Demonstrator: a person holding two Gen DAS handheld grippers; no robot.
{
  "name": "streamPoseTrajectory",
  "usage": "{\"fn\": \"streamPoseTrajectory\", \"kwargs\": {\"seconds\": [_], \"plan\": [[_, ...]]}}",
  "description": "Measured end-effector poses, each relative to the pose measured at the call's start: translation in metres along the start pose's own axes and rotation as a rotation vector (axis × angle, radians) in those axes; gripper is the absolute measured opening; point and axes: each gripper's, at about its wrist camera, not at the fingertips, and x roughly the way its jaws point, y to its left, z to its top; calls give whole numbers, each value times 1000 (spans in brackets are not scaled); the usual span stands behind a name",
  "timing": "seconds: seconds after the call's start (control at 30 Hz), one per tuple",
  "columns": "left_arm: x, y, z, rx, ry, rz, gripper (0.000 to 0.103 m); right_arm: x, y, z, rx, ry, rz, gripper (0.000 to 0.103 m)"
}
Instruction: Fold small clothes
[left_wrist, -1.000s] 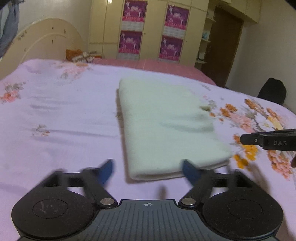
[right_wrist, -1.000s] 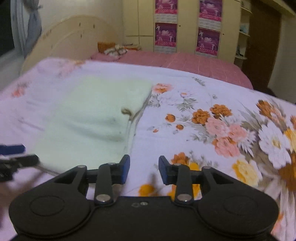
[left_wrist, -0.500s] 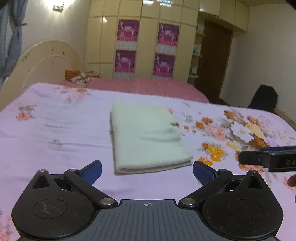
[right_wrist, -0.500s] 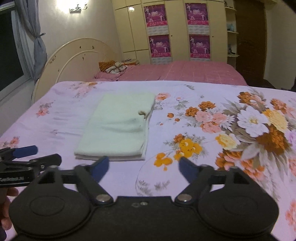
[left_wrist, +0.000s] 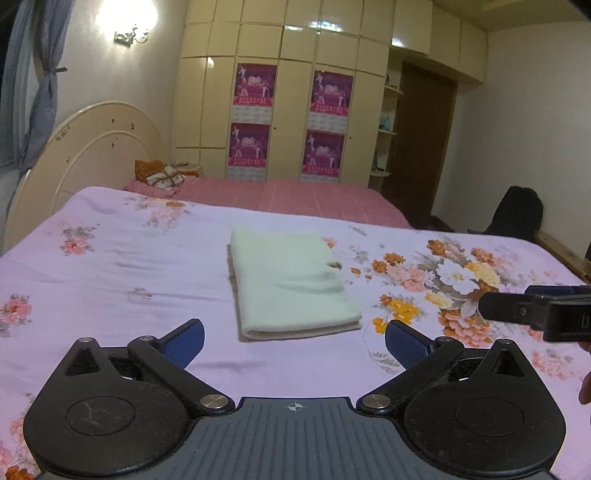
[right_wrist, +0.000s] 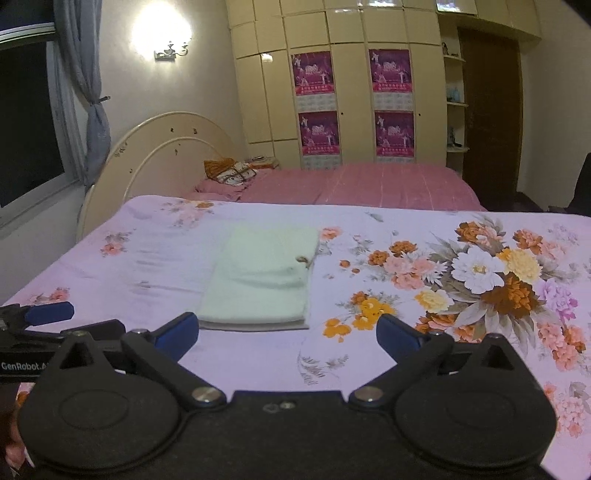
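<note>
The pale green folded cloth (left_wrist: 291, 286) is lying flat as a neat rectangle on the lilac floral bedsheet (left_wrist: 110, 273), near the middle of the bed and left of the large printed flower cluster (right_wrist: 491, 273). A small brownish mark or tag is showing at its right edge.

The left gripper (left_wrist: 293, 338) is hovering above the sheet just short of the cloth's near edge. Its blue-padded fingers (left_wrist: 184, 341) are standing wide apart, released, gripping nothing; the cloth is lying beyond them, untouched.

The right gripper (right_wrist: 288, 332) is hovering near the same near edge, pointing somewhat down. Its jaws have just been opening; its blue-padded fingers (right_wrist: 397, 338) are now spread fully with nothing between them.

Each gripper is appearing at the edge of the other's view. A cream curved headboard (right_wrist: 166, 155) and a pink-covered second bed (right_wrist: 351, 184) are standing behind, before a cream wardrobe with magenta posters (left_wrist: 291, 122).
</note>
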Motion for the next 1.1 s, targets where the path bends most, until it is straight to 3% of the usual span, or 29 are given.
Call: {"fn": "streamPoseTrajectory", "kwargs": {"seconds": [0.2,0.53,1.1], "plan": [[-16,1,-6,-2,-14,2,103,-15,15,-5,-33,-15,-2,102],[-28,-8,-14,-1,-26,-34,103,-27,16,-28,-53,-14,-86,102],[-35,-16,-15,32,-38,-25,103,-34,16,-29,-31,-39,-94,102]]}}
